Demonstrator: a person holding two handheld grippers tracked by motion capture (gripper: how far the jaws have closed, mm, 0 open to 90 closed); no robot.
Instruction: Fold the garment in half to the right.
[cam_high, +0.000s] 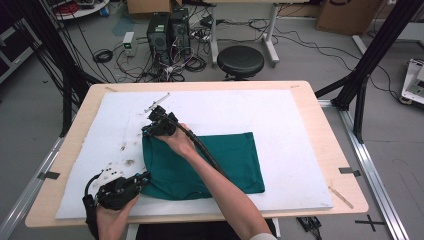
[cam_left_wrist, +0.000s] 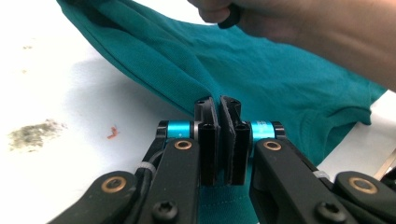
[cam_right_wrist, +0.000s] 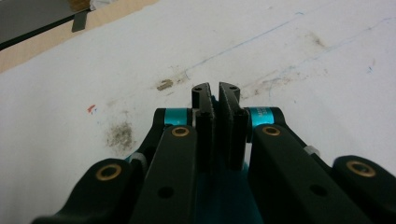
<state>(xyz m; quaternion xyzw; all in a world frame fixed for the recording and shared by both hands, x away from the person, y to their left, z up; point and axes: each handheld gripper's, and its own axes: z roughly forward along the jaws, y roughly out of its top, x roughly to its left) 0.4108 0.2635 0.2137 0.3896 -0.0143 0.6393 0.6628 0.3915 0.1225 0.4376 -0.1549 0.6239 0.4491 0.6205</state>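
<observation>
Cloth (cam_high: 205, 165) pinched at two left-edge corners, thin fold between closed jaws of left gripper (cam_left_wrist: 218, 105) and right gripper (cam_right_wrist: 215, 91).

In the high view, the person's right forearm (cam_high: 220, 185) covers a strip of the green cloth (cam_high: 235, 160), and the right gripper (cam_high: 159, 125) hides the cloth's far left corner. The left gripper (cam_high: 131, 184) covers the near left corner (the pinch itself is too small to make out there). In the left gripper view, the cloth (cam_left_wrist: 261, 70) runs off the top edge, and the hand (cam_left_wrist: 299, 23) above it is cut off and blurred. In the right gripper view, the teal fabric (cam_right_wrist: 224, 196) between the jaws is mostly hidden, probably the same cloth.
</observation>
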